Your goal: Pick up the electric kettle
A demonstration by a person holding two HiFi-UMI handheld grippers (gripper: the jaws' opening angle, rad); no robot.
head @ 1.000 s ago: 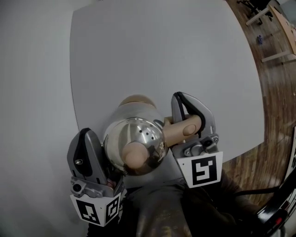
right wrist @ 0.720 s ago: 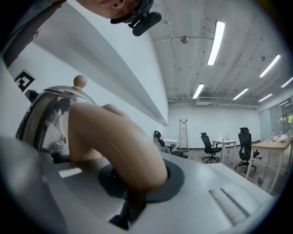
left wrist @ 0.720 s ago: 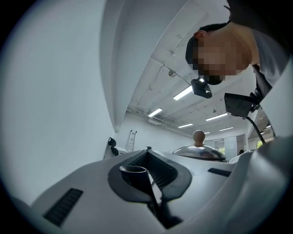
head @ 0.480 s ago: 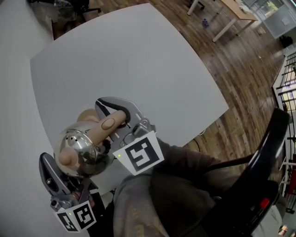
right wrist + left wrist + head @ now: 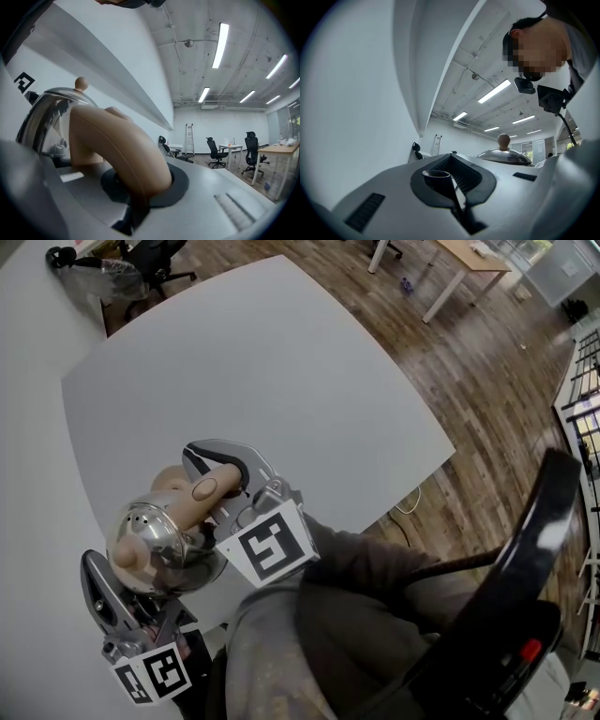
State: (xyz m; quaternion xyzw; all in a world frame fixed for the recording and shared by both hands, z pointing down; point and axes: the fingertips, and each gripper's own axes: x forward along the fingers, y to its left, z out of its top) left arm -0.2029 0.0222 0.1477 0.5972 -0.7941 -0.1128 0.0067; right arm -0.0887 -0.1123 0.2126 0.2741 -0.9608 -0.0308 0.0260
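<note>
The electric kettle [image 5: 155,540] has a chrome domed lid, a tan knob and a tan handle [image 5: 202,493]. It is held over the near edge of the white table [image 5: 262,381]. My right gripper [image 5: 214,470] is shut on the handle; in the right gripper view the handle [image 5: 117,150] fills the closed jaws of my right gripper [image 5: 140,194], and the chrome body [image 5: 44,115] sits to the left. My left gripper [image 5: 97,573] hangs just left of and below the kettle, shut with nothing between its jaws. In the left gripper view, past my left gripper [image 5: 457,197], the lid [image 5: 504,157] shows to the right.
Wooden floor [image 5: 450,399] surrounds the table. An office chair [image 5: 141,259] stands at the far left and wooden desks [image 5: 450,263] at the far right. A black chair back [image 5: 530,549] curves at the right, beside the person's dark clothing [image 5: 328,634].
The head view has swung, so the floor now shows at the right. The kettle and both grippers have shifted together to the lower left of the view. The right grip on the handle is unchanged.
</note>
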